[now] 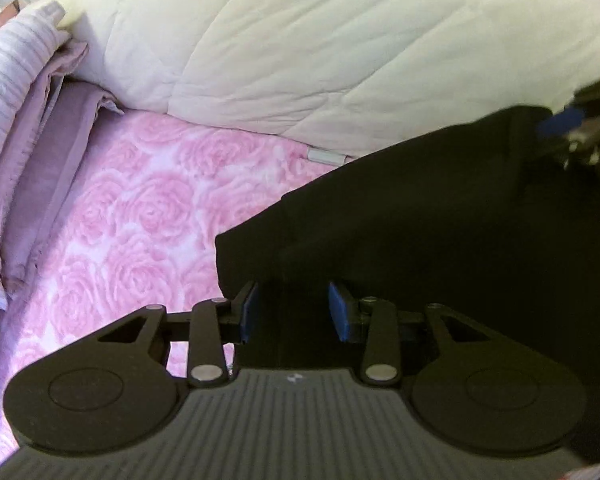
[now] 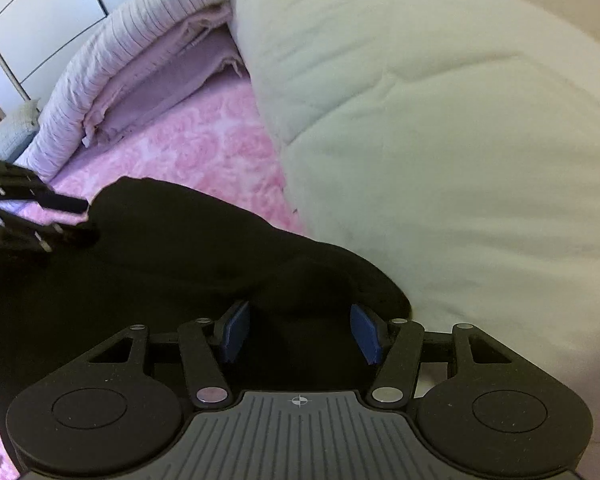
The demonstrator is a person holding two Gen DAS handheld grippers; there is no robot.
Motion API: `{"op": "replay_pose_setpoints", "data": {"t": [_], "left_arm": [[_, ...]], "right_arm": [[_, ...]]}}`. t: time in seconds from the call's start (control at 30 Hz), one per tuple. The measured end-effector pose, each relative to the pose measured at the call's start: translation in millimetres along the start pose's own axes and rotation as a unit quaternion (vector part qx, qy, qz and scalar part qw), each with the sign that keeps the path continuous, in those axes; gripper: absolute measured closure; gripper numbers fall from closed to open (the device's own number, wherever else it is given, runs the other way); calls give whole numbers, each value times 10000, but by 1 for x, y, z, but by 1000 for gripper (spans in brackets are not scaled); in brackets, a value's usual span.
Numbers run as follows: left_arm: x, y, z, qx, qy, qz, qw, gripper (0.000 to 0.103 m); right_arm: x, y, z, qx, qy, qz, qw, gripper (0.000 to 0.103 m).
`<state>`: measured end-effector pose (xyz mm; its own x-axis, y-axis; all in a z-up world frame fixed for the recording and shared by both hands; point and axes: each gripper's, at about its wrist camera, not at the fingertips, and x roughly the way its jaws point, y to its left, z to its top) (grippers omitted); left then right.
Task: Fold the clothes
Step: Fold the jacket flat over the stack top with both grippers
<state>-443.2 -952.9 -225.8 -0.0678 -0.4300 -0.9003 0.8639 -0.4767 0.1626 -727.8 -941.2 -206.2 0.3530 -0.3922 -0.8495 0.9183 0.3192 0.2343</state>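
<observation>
Black garment (image 1: 440, 220) lies on the bed's pink rose sheet (image 1: 140, 220), its far edge against the cream quilt (image 1: 320, 48). Left tool (image 1: 294, 308): blue pads (image 1: 249, 312) spread apart, straddling the garment's near edge; whether cloth sits between them cannot be told. Right tool (image 2: 300, 330): pads likewise apart over a raised fold of the garment, grasp unclear. Folded lilac blankets (image 2: 112, 68) lie along the bed's far side.
</observation>
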Motion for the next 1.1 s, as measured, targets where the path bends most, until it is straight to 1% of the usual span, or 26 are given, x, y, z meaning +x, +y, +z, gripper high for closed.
{"op": "replay_pose_setpoints", "data": {"t": [0.07, 0.1, 0.17, 0.23, 0.33, 0.4, 0.43, 0.47, 0.57, 0.63, 0.7, 0.73, 0.8, 0.83, 0.87, 0.93, 0.97, 1.07, 1.1], "left_arm": [[-1, -8, 10, 170, 34, 116, 9998, 70], [-8, -11, 11, 220, -63, 145, 9996, 73], [-24, -15, 13, 319, -264, 199, 9989, 72], [-18, -18, 12, 378, -182, 200, 9989, 72], [-8, -21, 9, 467, -49, 199, 9987, 72], [-2, -23, 7, 526, 39, 199, 9984, 73], [-6, -25, 9, 579, 16, 242, 9980, 72], [-14, -23, 7, 524, -26, 274, 9982, 72], [-38, -18, 2, 345, -155, 368, 9986, 72], [-57, -19, -11, 158, -168, 266, 9994, 72], [-77, -20, -24, -32, -179, 160, 9997, 71], [-80, -22, -34, -67, -78, 109, 9999, 71], [-74, -26, -53, -137, 265, -46, 9995, 71], [-68, -30, -63, -154, 347, -72, 9993, 71], [-65, -34, -69, -115, 307, -31, 9995, 71], [-65, -38, -72, -4, 226, 84, 9997, 71], [-67, -40, -72, 31, 179, 136, 9997, 71], [-86, -32, -74, -261, 38, 168, 9995, 71], [-94, -31, -77, -273, -29, 204, 9994, 71]], "right_arm": [[-1, -11, 10, 129, 178, 213, 9995, 46], [-6, -14, 13, 164, 208, 259, 9993, 46], [-26, -10, 13, -8, -27, 189, 9998, 46], [-39, -1, 6, -222, -199, 95, 9995, 46], [-30, 0, -13, -138, -27, 170, 9998, 46], [-26, -5, -14, -32, -7, 218, 9998, 44], [-29, -8, -11, 46, 21, 230, 9997, 44], [-33, -7, -7, 66, -1, 199, 9998, 44], [-57, 5, -5, -299, -300, 149, 9990, 44], [-74, 13, -12, -416, -352, 314, 9980, 43], [-77, 24, -22, -446, -213, 554, 9972, 43], [-72, 31, -27, -482, -48, 657, 9967, 43], [-58, 40, -39, -655, 240, 677, 9953, 42], [-51, 44, -45, -746, 378, 677, 9942, 36], [-43, 47, -51, -838, 516, 676, 9929, 32], [-34, 55, -57, -996, 707, 642, 9904, 30], [-36, 56, -54, -993, 694, 608, 9908, 30], [-56, 53, -54, -661, 410, 620, 9950, 30], [-64, 55, -56, -609, 319, 592, 9959, 30]]}}
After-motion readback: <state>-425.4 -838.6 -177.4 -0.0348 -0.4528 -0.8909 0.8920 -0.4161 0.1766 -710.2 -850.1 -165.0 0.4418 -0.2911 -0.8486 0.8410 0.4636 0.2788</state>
